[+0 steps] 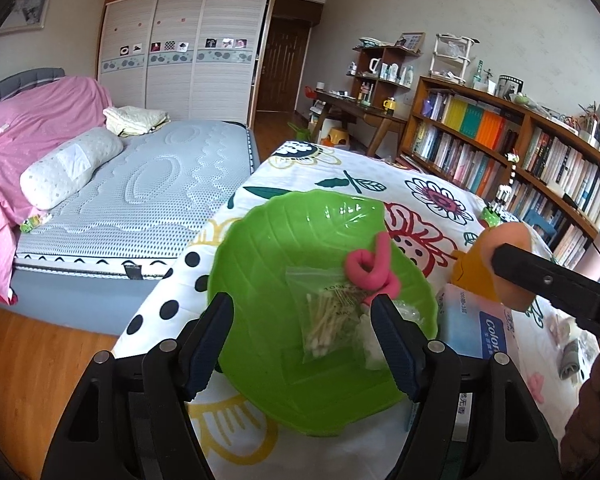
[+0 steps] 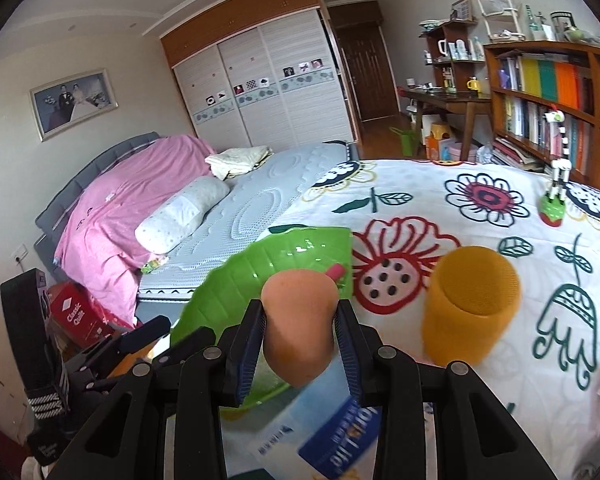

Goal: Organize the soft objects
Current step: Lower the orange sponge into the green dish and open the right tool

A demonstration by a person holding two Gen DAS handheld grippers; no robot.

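While the right tongs squeeze a peach-coloured makeup sponge between both pads, lifted clear of the counter and hanging just beside the near rim of the green leaf-shaped tray, the left tongs sit wide open and empty right over that tray, its pads straddling a clear bag of cotton swabs. A pink twisted hair curler already lies in the tray beside the bag, so this looks like the drop-off leg for the sponge. The sponge visibly pinches in under the grip, so it should spring back; best to carry it well over the tray's middle and lower it before letting go, or it may bounce off the sloped rim. An orange foam cylinder stands on the floral cloth just right of the sponge, and a blue tissue box lies below the tongs; keep clear of both.
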